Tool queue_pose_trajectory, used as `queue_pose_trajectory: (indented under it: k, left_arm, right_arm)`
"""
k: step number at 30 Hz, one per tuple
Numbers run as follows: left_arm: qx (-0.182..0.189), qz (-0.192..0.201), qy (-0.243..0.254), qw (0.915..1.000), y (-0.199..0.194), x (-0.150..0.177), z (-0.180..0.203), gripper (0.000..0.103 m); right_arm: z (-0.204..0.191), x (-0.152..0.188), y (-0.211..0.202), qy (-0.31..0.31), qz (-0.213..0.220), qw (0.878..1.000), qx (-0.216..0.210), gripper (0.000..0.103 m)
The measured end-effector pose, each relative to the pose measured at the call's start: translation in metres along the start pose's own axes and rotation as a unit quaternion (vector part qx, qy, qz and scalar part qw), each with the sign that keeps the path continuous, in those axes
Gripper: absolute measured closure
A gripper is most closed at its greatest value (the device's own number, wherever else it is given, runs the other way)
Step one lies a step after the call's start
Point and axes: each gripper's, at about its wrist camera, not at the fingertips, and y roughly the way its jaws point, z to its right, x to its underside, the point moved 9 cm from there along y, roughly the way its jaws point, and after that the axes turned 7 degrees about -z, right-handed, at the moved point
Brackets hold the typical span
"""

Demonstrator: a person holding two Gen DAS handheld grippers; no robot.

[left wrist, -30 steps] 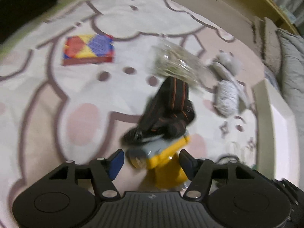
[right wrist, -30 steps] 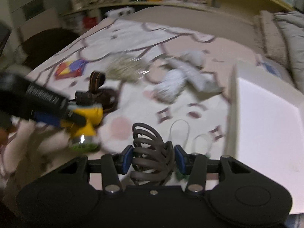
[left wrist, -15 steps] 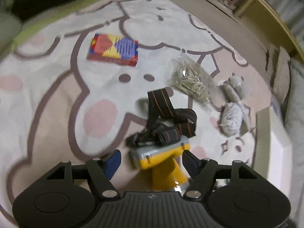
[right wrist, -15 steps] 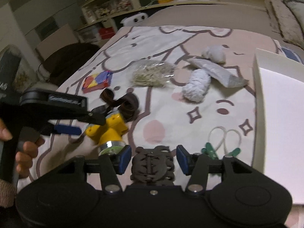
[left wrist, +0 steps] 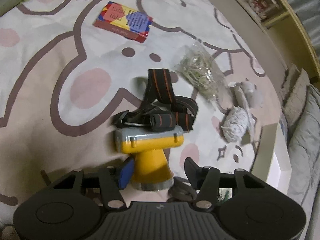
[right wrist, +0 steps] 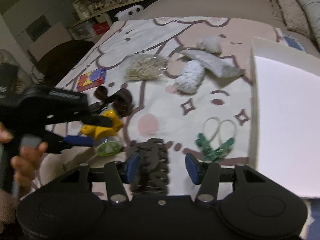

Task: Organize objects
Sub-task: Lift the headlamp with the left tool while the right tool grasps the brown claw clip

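A yellow headlamp (left wrist: 152, 146) with a black-and-orange strap (left wrist: 162, 92) lies on the patterned bedspread. My left gripper (left wrist: 158, 170) straddles its cone and its jaws are closing. The blue left pad (left wrist: 125, 173) touches the cone; a gap shows at the other finger. In the right wrist view this left gripper (right wrist: 88, 130) brackets the headlamp (right wrist: 104, 128). A brown hair claw clip (right wrist: 152, 166) sits between the pads of my right gripper (right wrist: 162, 168), against the left pad and apart from the right one.
A colourful box (left wrist: 123, 23), a bag of rubber bands (left wrist: 200, 74) and a white yarn bundle (left wrist: 234, 126) lie farther out. Green clips on a white cord (right wrist: 216, 140) rest beside a white tray (right wrist: 286, 110) at right. A hand (right wrist: 26, 156) holds the left gripper.
The left view has rolled and the headlamp now lies squarely between narrower left jaws. The hair clip, earlier filling the right gripper's gap, has turned and now sits against the left pad only.
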Motion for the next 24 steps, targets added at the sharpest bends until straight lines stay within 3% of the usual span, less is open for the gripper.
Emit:
queue_pose_trajectory:
  k: [12,24]
  left_arm:
    - [0.011,-0.017,-0.105,0.9943,0.017,-0.009,-0.019,0.062]
    - [-0.019,-0.004,-0.056,0.9983,0.028,-0.008,-0.013,0.061]
  right_arm:
    - [-0.031,0.007,0.032,-0.054,-0.017,0.998,0.018,0.049]
    - [-0.029,0.001,0.045,-0.051,-0.011,0.998,0.038,0.051]
